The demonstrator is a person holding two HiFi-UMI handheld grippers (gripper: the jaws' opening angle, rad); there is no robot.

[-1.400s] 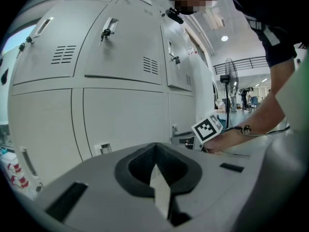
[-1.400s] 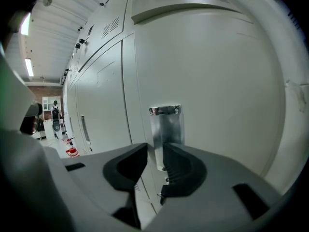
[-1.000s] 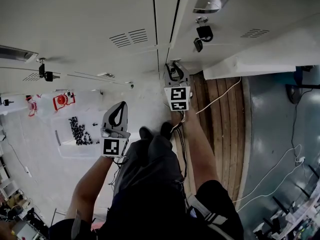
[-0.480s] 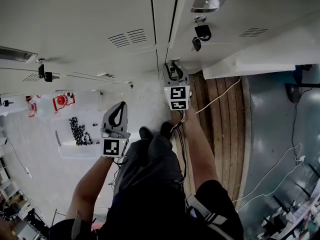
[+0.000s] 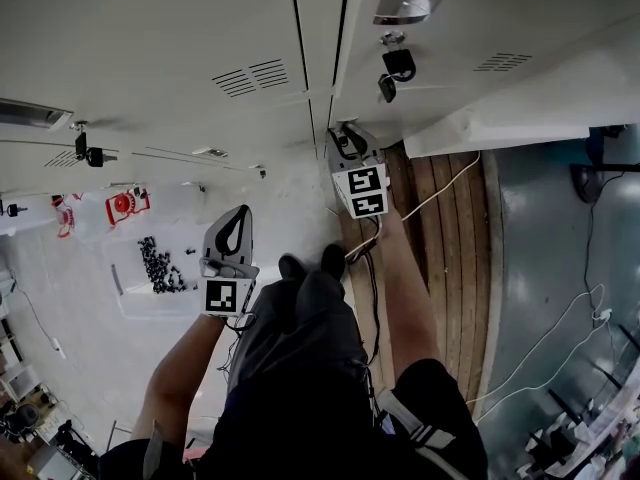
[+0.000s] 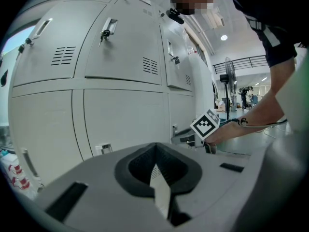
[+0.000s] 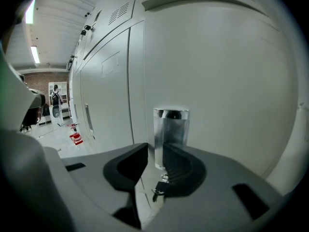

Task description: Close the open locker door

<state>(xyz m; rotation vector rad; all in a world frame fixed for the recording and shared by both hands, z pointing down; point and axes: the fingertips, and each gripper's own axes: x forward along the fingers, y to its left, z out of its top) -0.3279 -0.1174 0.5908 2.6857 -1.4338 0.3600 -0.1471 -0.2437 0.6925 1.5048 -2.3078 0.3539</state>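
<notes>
Locker door is standing in the lower row of the white locker bank, immediately ahead of the right gripper, and is filling the right side of the right gripper view. Its top edge is showing as a rounded lip below the upper locker. How far the door is standing from its frame cannot be determined. A chrome handle is rising upright along the door's left edge, directly at the right gripper's jaw tips. These jaws are standing a narrow gap apart. The pad on the view's left is sitting clear of the handle; the pad on the view's right is overlapping the handle's right half, and contact there cannot be confirmed. A key is hanging below the handle and is showing through the gap. In the head view, this gripper's marker cube is facing upward beside a strip of wooden planks, with a white cable running across them. The left gripper is being held short of the locker fronts, over the pale floor; its jaws are closed tip to tip with nothing between them. A clear bin holding small dark pieces is lying on the floor to its left.
</notes>
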